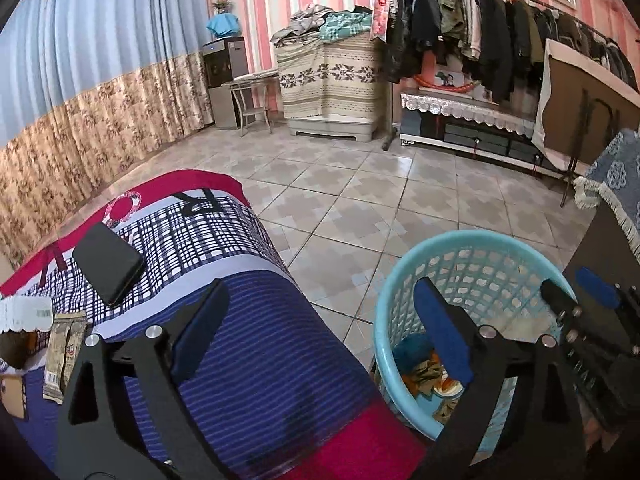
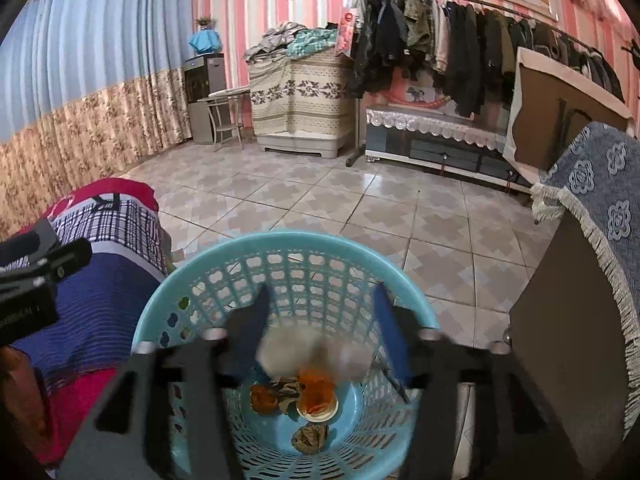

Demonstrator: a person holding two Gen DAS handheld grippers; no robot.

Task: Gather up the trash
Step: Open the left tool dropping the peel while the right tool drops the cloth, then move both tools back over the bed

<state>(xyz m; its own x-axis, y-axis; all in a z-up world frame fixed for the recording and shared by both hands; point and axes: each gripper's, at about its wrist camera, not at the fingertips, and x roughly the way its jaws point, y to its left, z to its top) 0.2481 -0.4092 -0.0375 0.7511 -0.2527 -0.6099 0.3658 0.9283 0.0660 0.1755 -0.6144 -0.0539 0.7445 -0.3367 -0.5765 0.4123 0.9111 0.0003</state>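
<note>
bed (image 1: 224, 320): wrappers (image 1: 60, 356) left near phone (image 1: 108, 264); risk grabbing phone by mistake
basket (image 2: 192, 284): trash (image 2: 296, 400) at bottom
R gripper (image 2: 320, 320): apart, blurred wad (image 2: 312, 350) dropping, may snag
L gripper (image 1: 320, 320): wide, empty

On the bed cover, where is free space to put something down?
The blue striped part of the bed cover is bare, between the phone and the basket. The far-left edge is crowded with wrappers.
</note>
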